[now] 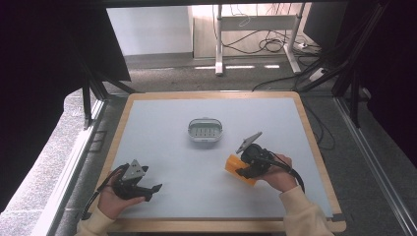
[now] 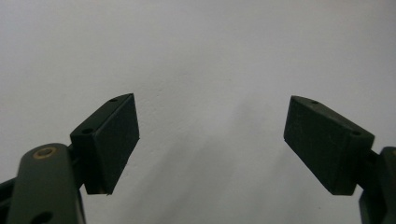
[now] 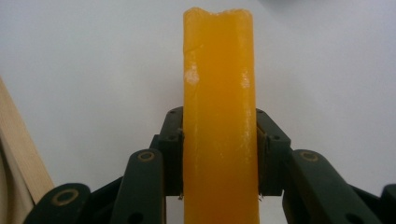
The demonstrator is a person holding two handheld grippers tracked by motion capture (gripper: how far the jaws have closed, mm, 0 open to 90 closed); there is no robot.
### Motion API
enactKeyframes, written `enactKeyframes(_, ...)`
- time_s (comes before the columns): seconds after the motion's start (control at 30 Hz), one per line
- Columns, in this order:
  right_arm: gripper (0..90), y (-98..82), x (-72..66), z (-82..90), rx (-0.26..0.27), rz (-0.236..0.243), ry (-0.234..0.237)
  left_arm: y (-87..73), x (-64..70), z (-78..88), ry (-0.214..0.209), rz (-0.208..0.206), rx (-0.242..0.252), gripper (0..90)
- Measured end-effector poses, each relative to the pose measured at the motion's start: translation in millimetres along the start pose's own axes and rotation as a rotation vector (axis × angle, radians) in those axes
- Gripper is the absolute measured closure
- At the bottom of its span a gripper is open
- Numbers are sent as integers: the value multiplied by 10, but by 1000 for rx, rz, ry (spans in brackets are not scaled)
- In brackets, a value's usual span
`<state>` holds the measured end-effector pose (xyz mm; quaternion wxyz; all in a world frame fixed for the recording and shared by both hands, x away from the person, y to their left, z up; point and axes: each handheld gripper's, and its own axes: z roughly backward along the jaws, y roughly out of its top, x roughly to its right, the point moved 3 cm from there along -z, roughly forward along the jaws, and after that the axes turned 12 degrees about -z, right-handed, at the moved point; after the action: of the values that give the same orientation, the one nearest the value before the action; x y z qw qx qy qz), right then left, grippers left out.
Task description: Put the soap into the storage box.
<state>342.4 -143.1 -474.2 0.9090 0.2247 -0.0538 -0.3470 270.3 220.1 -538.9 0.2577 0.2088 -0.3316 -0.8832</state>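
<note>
An orange bar of soap [image 3: 219,116] stands on edge between the jaws of my right gripper [image 3: 219,154], which is shut on it. In the high view the orange bar of soap [image 1: 235,166] hangs just over the grey mat at the right, with my right gripper [image 1: 242,168] on it. A small white soap dish [image 1: 205,129] with a ribbed floor sits in the middle of the mat, up and to the left of the soap. My left gripper [image 1: 156,190] rests near the front left edge, and its jaws stand wide apart. In the left gripper view my left gripper [image 2: 212,140] has nothing between its pads.
The grey mat [image 1: 172,162] covers a wooden table with a raised rim [image 1: 314,142]. Beyond the far edge lies carpet with desk legs and loose cables [image 1: 265,46]. Dark curtains hang at both sides.
</note>
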Motion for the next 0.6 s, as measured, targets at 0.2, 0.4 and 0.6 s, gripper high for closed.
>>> enactKeyframes(0.2,617,56,-2,5,10,24,-2,2,-10,8,3,-5,-3,182)
enactKeyframes(0.4,617,150,0,63,12,32,-10,1,-11,18,-7,-5,4,183)
enactKeyframes(0.6,617,266,6,111,26,42,-13,10,-12,44,-2,4,19,184)
